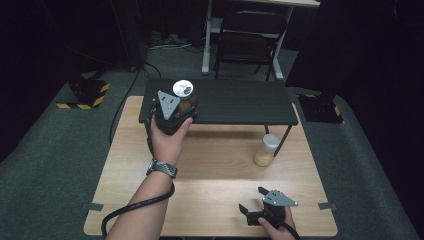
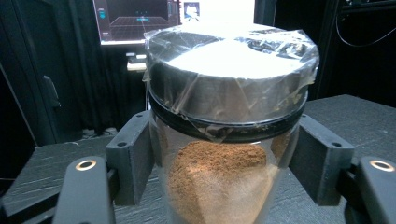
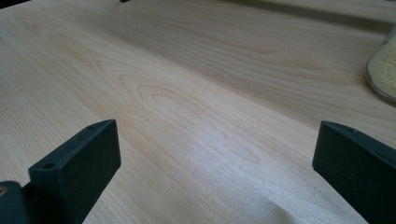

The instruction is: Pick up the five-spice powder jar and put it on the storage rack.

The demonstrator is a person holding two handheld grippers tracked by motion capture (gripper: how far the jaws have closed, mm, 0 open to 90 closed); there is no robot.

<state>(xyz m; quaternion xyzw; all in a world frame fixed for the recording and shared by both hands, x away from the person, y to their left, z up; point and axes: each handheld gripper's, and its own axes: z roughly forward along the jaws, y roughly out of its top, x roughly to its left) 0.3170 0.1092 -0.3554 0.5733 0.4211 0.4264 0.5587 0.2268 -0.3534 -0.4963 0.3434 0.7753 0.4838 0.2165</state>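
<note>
A clear jar of brown powder [image 1: 183,90] with a silver lid under plastic film sits at the left end of the black shelf [image 1: 240,102]. My left gripper [image 1: 177,107] is shut on this jar [image 2: 224,177], one black jaw pressed to each side below the lid. The jar's base is hidden, so I cannot tell whether it rests on the shelf [image 2: 345,116]. My right gripper [image 1: 251,199] lies open near the front edge of the wooden table [image 1: 210,165], with nothing between its jaws [image 3: 215,163]. A second jar of pale yellow powder [image 1: 266,150] stands on the table by the shelf's right leg, at the right edge of the right gripper view [image 3: 383,70].
Grey carpet surrounds the table. A black folding chair [image 1: 250,40] and a white desk leg [image 1: 206,45] stand behind the shelf. Stand bases with yellow-black stripes sit at the left [image 1: 85,95] and right [image 1: 320,107]. A lit monitor [image 2: 135,18] glows beyond the jar.
</note>
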